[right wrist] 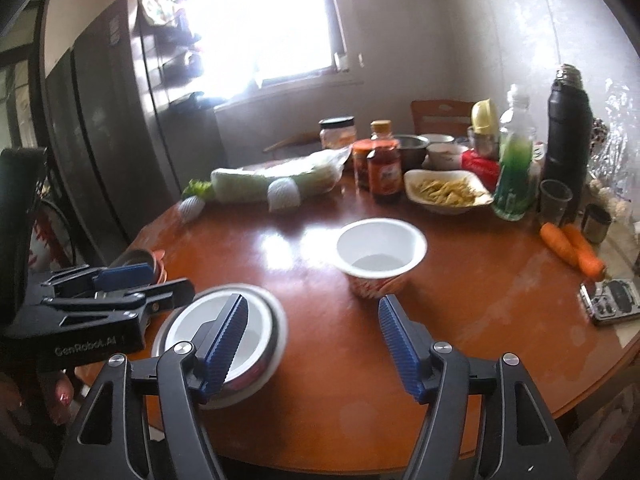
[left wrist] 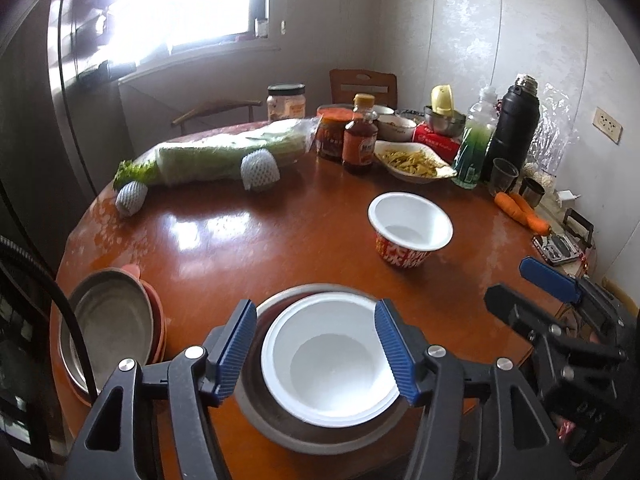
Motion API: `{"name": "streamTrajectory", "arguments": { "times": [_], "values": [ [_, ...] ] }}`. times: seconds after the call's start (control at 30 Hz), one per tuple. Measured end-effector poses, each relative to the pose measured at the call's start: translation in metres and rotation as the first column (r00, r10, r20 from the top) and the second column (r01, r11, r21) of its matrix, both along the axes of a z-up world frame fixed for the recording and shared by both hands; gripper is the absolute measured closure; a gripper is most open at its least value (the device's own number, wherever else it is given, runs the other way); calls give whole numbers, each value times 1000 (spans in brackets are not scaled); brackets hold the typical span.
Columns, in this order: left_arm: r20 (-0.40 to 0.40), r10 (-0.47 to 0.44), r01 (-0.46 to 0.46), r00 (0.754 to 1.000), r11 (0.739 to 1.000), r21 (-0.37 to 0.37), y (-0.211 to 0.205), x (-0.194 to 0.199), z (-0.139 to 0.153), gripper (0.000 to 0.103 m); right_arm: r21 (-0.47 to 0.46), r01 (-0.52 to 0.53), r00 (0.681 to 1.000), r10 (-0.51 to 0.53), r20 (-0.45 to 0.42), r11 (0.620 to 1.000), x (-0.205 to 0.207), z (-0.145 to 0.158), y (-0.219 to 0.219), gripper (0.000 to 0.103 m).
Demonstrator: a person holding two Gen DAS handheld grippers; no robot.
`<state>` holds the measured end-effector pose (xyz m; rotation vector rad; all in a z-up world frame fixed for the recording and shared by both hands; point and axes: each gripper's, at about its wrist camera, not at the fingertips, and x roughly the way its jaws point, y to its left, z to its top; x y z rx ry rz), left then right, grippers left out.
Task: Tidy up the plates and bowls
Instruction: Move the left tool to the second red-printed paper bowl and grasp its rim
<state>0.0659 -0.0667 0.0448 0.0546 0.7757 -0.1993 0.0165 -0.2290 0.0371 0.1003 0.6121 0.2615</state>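
Note:
A white bowl (left wrist: 328,364) sits nested in a steel bowl (left wrist: 280,436) near the round table's front edge. My left gripper (left wrist: 316,308) hovers open over this stack, its blue pads either side of the white bowl without touching it. In the right wrist view the same stack (right wrist: 192,328) lies left of my right gripper (right wrist: 312,304), which is open with only bare table between its fingers. A red-and-white paper bowl (right wrist: 380,252) stands upright just beyond it. At the table's left edge, a steel plate (left wrist: 108,320) rests on pink plates (left wrist: 158,320).
The far half of the brown table (left wrist: 240,248) holds a wrapped cabbage (left wrist: 224,156), jars, a sauce bottle (left wrist: 360,136), a dish of food (left wrist: 412,160), a green bottle (left wrist: 474,140) and a black flask (left wrist: 512,128). Carrots (left wrist: 520,208) lie at right.

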Motion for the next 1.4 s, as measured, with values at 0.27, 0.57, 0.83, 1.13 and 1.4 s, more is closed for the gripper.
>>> {"name": "streamTrajectory", "arguments": {
  "times": [0.27,0.57,0.83,1.13,1.4],
  "values": [
    [34,-3,2,999,1000,9,-19,18,13,38,18,45,999,-45,15,999,20,4,-31,32],
    [16,-56,56,998,998,18,-48,55,5,36,19,84,996,-84,9,996,42,-4,-51,32],
    [-13,-81,81,997,997,20,-59,90,-6,36,18,124,992,-123,-28,992,72,-17,-63,31],
    [-55,-81,85,995,994,74,-76,123,-18,36,32,127,990,-125,-66,991,101,-25,-63,29],
    [-132,-103,110,986,993,51,-87,140,-32,36,29,129,987,-126,-101,991,115,-31,-63,29]
  ]
}}
